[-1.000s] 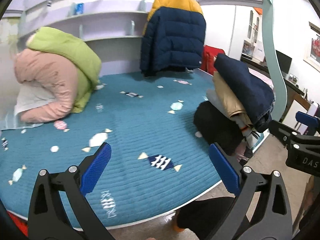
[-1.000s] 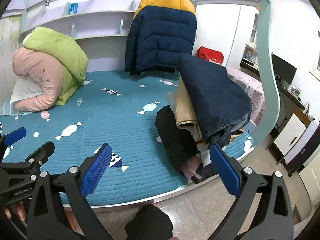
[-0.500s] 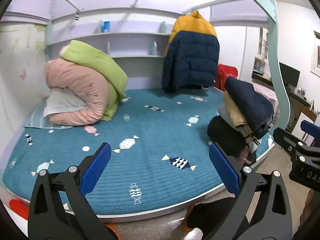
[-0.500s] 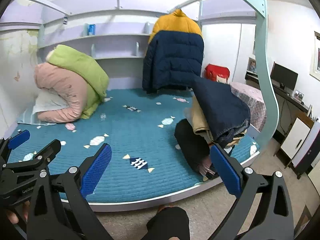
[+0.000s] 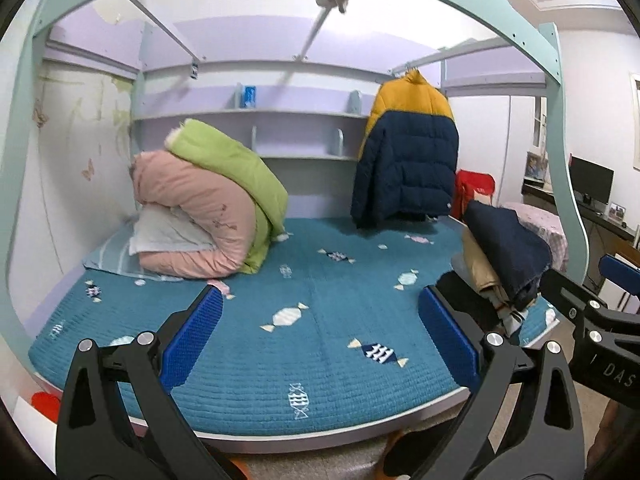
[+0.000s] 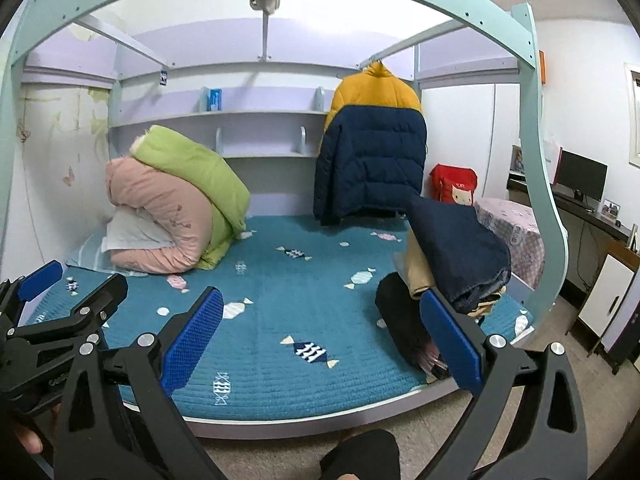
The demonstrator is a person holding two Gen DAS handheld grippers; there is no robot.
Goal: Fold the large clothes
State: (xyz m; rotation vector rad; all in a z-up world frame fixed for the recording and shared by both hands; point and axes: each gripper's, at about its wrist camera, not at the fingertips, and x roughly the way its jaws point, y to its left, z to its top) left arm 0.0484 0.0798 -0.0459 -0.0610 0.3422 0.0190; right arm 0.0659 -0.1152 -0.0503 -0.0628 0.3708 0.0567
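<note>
Two black hand-held grippers with blue ribbed pads face a bunk-frame bed covered in a teal quilted mattress cover (image 5: 320, 360) printed with candy and fish shapes; the left gripper (image 5: 320, 340) holds its jaws wide apart with nothing between them, and the right gripper (image 6: 320, 340) likewise stands with jaws spread wide and empty; both hang in front of the bed's near edge, above the floor. The clothes to be folded sit in a heap at the bed's right edge: a dark navy denim garment (image 6: 456, 248) draped over a tan garment (image 6: 416, 272), both atop a black garment (image 6: 400, 316); in the right wrist view the heap lies just beyond the right-hand jaw, partly hidden behind it, and not between the jaws; in the left wrist view the same heap (image 5: 508, 256) lies beyond and to the right of the jaws. A rolled pink quilt (image 5: 192, 216) and green quilt (image 5: 232, 168) rest at the bed's far left; a yellow-and-navy puffer jacket (image 6: 372, 152) hangs from the frame at the back.
</note>
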